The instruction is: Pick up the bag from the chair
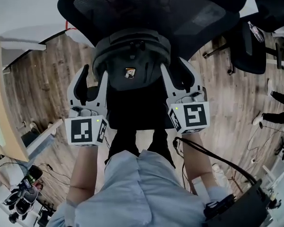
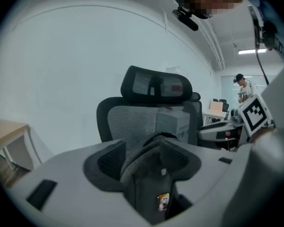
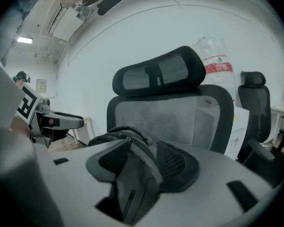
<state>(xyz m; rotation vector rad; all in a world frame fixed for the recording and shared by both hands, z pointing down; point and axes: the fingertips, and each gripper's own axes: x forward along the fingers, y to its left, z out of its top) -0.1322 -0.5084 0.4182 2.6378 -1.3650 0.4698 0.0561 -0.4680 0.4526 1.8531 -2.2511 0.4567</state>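
A dark grey backpack (image 1: 131, 60) stands upright on the seat of a black mesh office chair (image 1: 146, 8), leaning on its backrest. My left gripper (image 1: 92, 83) is at the bag's left side and my right gripper (image 1: 179, 78) at its right side. Both are open. In the left gripper view the bag (image 2: 149, 178) fills the gap between the left gripper's (image 2: 143, 159) dark pads, with the chair's backrest (image 2: 130, 122) behind. In the right gripper view the bag's top edge and zip (image 3: 132, 174) lie between the right gripper's (image 3: 142, 161) pads. I cannot tell whether any pad touches the fabric.
The floor is wooden planks (image 1: 52, 79). A second black chair (image 1: 248, 46) stands at the right, and a pale desk (image 1: 9, 103) at the left. Cables trail near my feet (image 1: 217, 160). A person (image 2: 244, 86) stands far off by other desks.
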